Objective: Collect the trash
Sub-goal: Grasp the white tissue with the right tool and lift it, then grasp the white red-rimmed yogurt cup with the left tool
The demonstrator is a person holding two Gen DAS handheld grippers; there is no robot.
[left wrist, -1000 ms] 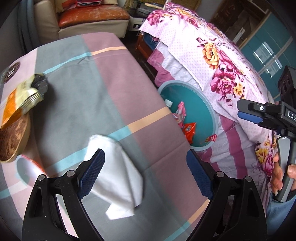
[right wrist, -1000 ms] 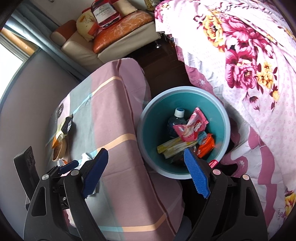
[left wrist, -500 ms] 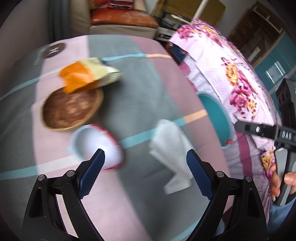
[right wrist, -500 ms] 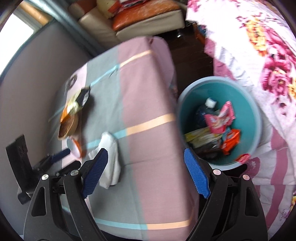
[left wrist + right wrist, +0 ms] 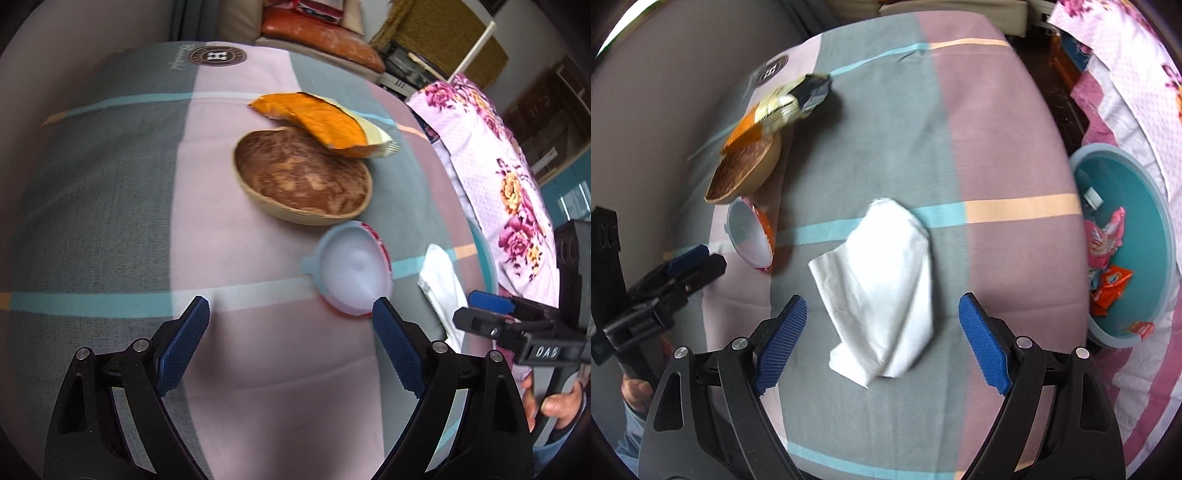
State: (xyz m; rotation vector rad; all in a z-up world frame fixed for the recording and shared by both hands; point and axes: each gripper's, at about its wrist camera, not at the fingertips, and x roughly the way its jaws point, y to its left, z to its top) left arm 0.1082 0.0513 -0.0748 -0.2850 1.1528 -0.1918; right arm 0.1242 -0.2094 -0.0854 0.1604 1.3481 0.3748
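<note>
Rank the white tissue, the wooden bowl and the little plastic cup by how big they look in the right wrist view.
1. White tissue: it looks largest, though it also lies nearest the camera.
2. Wooden bowl: smaller, seen tilted and farther back.
3. Plastic cup: smallest, lying on its side beside the bowl.

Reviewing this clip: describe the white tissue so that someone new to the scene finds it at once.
On the table with the striped cloth, look at the grey band crossed by a light blue stripe. The tissue lies crumpled there, ahead of the open right gripper, beside the plastic cup. It alone is plain white, soft and flat.
</note>
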